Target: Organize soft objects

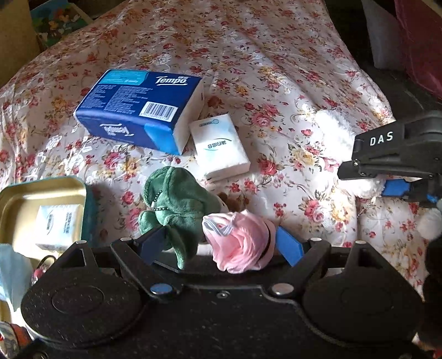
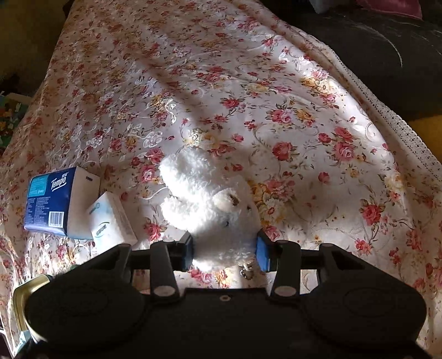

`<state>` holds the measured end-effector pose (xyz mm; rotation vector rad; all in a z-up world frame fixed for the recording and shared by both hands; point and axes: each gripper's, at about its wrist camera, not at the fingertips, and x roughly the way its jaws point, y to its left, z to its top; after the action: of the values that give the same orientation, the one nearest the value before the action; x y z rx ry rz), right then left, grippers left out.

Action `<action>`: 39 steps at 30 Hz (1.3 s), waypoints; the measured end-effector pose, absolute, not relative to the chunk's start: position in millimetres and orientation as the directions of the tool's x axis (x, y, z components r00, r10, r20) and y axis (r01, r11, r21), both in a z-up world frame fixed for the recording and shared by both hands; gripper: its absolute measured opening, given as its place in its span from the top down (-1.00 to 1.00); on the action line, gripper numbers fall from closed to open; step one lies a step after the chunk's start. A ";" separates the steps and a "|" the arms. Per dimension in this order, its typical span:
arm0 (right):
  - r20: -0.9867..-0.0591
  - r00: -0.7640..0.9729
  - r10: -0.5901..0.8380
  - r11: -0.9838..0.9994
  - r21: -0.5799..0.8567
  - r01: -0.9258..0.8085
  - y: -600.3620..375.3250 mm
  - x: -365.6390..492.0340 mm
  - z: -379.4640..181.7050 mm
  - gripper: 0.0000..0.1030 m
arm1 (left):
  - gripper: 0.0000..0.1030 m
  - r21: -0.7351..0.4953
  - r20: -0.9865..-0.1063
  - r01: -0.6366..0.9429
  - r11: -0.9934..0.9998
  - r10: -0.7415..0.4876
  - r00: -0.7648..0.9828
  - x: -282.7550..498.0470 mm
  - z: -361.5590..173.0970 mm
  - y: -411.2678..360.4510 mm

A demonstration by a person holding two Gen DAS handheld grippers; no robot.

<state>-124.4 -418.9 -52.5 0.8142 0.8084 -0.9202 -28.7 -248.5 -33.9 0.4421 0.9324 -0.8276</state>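
My left gripper (image 1: 221, 243) is shut on a green and pink plush toy (image 1: 182, 210), its blue pads pressing both sides. My right gripper (image 2: 225, 250) is shut on a white fluffy plush bear (image 2: 201, 193) that lies on the floral cloth (image 2: 276, 96); it also shows in the left wrist view (image 1: 386, 176), with the bear (image 1: 334, 127) beside it. A blue Tempo tissue pack (image 1: 138, 110) and a small white tissue pack (image 1: 221, 146) lie side by side. Both also show in the right wrist view, the Tempo pack (image 2: 58, 201) and the small pack (image 2: 110, 221).
An open gold tin (image 1: 16, 210) at the left holds another small white tissue pack (image 1: 59, 223); its rim shows in the right wrist view (image 2: 22, 298). A dark sofa (image 2: 373, 49) lies beyond the cloth's right edge. A colourful box (image 1: 60, 22) stands at the back left.
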 end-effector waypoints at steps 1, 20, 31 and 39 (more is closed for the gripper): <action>-0.859 0.375 -0.349 0.374 0.239 0.896 -419.2 -124.0 -53.0 0.16 | -0.48 0.000 -0.842 0.790 0.613 -0.426 0.331 -29.3 -36.0 -251.4; -0.812 0.386 -0.437 0.393 0.214 0.895 -415.0 -143.2 -31.3 0.16 | 0.47 -0.187 -0.811 0.842 0.507 -0.563 0.159 -39.4 -15.6 -244.4; -0.837 0.402 -0.371 0.351 0.274 0.895 -384.6 -192.3 -37.4 0.17 | 0.47 -0.247 -0.788 0.910 0.333 -0.616 0.011 -78.1 6.1 -222.9; -0.848 0.426 -0.316 0.376 0.301 0.876 -328.6 -222.4 -29.4 0.16 | 0.47 -0.288 -0.801 0.910 0.298 -0.596 -0.059 -94.1 18.5 -190.8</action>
<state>-222.4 -328.6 -29.4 0.8564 0.7829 -0.8711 -94.1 -190.8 18.5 0.3890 1.0302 -1.2809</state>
